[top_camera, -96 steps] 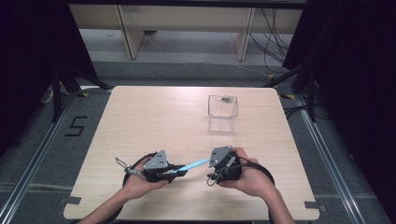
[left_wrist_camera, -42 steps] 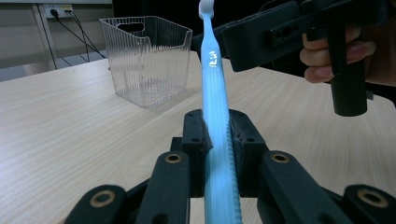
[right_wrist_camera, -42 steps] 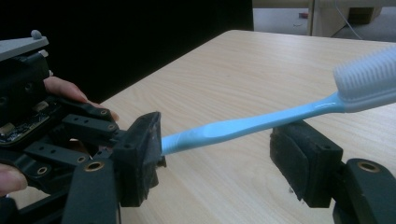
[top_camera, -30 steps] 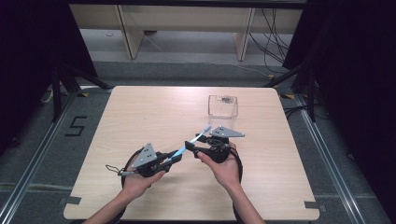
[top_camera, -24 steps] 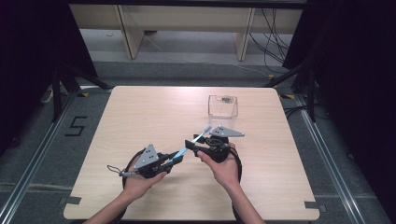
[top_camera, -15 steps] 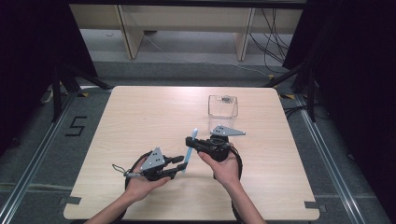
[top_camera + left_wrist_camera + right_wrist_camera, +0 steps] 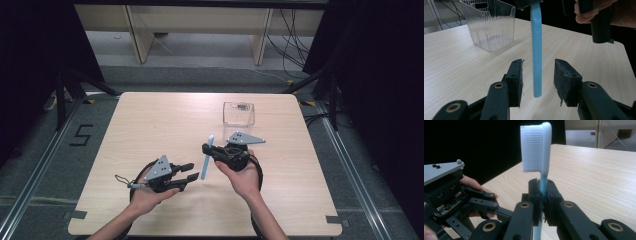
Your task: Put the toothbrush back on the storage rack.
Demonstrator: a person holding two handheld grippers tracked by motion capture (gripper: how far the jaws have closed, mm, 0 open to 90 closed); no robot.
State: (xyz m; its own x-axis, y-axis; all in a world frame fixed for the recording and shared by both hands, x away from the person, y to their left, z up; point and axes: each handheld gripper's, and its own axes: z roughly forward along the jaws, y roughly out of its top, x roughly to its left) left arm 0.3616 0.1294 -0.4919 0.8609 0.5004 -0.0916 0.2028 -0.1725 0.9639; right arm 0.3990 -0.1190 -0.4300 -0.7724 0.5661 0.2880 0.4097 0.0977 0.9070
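Right gripper [image 7: 543, 195] clamps a light-blue plastic toothbrush [image 7: 206, 159] upright; left gripper [image 7: 537, 77], jaws just opening, straddles its handle untouched.

A clear ribbed plastic bin [image 7: 238, 113] stands upright at the far right of the pale wooden bench [image 7: 150, 125]. Left of the bench, the grey floor [image 7: 60, 150] carries a black "5" marking [image 7: 81, 135]. Cables [image 7: 295, 45] trail far right.

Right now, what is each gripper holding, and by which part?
The right gripper is shut on the toothbrush just below its bristle head. The left gripper holds nothing: its jaws have just been opening, the handle hanging free between them.
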